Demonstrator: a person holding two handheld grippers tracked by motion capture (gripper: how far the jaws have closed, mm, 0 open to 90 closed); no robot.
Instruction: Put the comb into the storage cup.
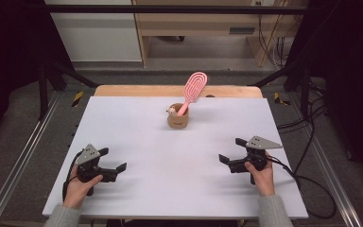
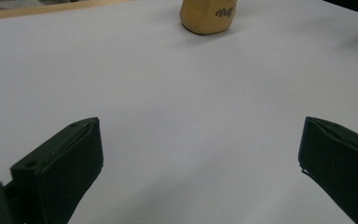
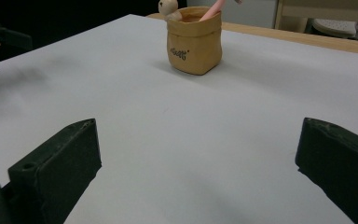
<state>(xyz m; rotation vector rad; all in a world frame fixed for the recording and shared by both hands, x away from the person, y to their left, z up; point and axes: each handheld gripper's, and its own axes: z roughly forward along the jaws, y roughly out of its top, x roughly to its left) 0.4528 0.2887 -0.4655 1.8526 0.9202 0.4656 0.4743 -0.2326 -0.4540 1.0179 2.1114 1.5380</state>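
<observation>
A small tan pouch-shaped holder (image 1: pixel 177 117) stands upright near the far middle of the white table top (image 1: pixel 170 156). A pink hairbrush (image 1: pixel 193 91) stands in it, head up and leaning right, beside a small beige knob (image 1: pixel 171 111). The holder (image 2: pixel 208 16) is far ahead in the left gripper view, and the holder (image 3: pixel 195 41) stands closer in the right gripper view. My left gripper (image 1: pixel 113 160) rests open near the front left, nothing between its jaws. My right gripper (image 1: pixel 231 150) is open at the front right, also empty. Both (image 2: pixel 200 163) (image 3: pixel 198 163) face bare table.
A wooden strip (image 1: pixel 123 90) runs along the table's far edge. Black frame bars (image 1: pixel 52 78) and metal rails (image 1: pixel 19 156) flank the table. Cables (image 1: pixel 312 189) trail at the right. A wooden shelf unit (image 1: pixel 194 28) stands on the floor beyond.
</observation>
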